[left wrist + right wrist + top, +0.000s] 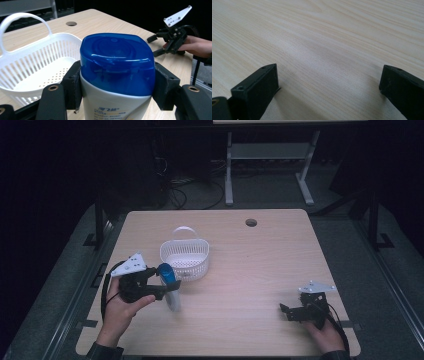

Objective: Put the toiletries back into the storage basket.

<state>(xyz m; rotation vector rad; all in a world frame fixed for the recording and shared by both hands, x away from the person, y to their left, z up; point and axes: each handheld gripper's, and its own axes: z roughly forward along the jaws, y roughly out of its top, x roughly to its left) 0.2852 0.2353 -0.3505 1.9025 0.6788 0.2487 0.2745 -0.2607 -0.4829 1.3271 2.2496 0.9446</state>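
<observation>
At left on the table (260, 270), a blue-capped bottle (169, 287) is clamped upright in the left gripper (162, 287), just near of the white basket (185, 255). Far right, the right gripper (286, 311) is held wide, empty.

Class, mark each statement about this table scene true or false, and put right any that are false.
1. The left gripper grips a white bottle with a blue cap. True.
2. The bottle lies inside the white basket. False: it is outside, beside the basket, held by the gripper.
3. The right gripper has its jaws apart with nothing between them. True.
4. The basket holds several items. False: it is empty.
5. The wooden table has a round hole near its far edge. True.
</observation>
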